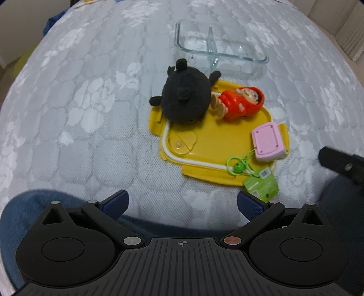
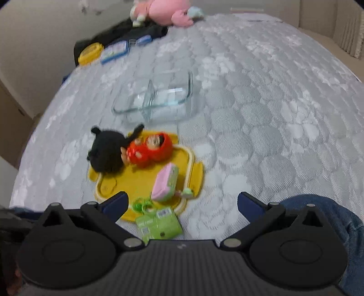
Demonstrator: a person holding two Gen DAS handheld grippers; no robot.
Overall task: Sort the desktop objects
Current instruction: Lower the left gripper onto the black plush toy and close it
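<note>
A yellow lid (image 1: 204, 145) (image 2: 141, 182) lies on the grey quilted surface. On it rest a black plush toy (image 1: 184, 100) (image 2: 107, 154), a red hooded figure (image 1: 241, 102) (image 2: 150, 148) and a small pink case (image 1: 268, 141) (image 2: 163, 184) with a green clasp and green tag (image 1: 261, 184) (image 2: 159, 223). Beyond the lid stands a clear glass divided container (image 1: 218, 50) (image 2: 154, 100), with nothing in it. My left gripper (image 1: 183, 205) is open, hanging short of the lid. My right gripper (image 2: 182, 205) is open above the lid's near edge, holding nothing.
The right gripper's black body (image 1: 341, 161) shows at the right edge of the left wrist view. Blue denim legs (image 1: 29, 211) (image 2: 329, 211) lie under both grippers. Far back lie a pink plush (image 2: 163, 11), a yellow box (image 2: 91, 53) and blue cases (image 2: 116, 51).
</note>
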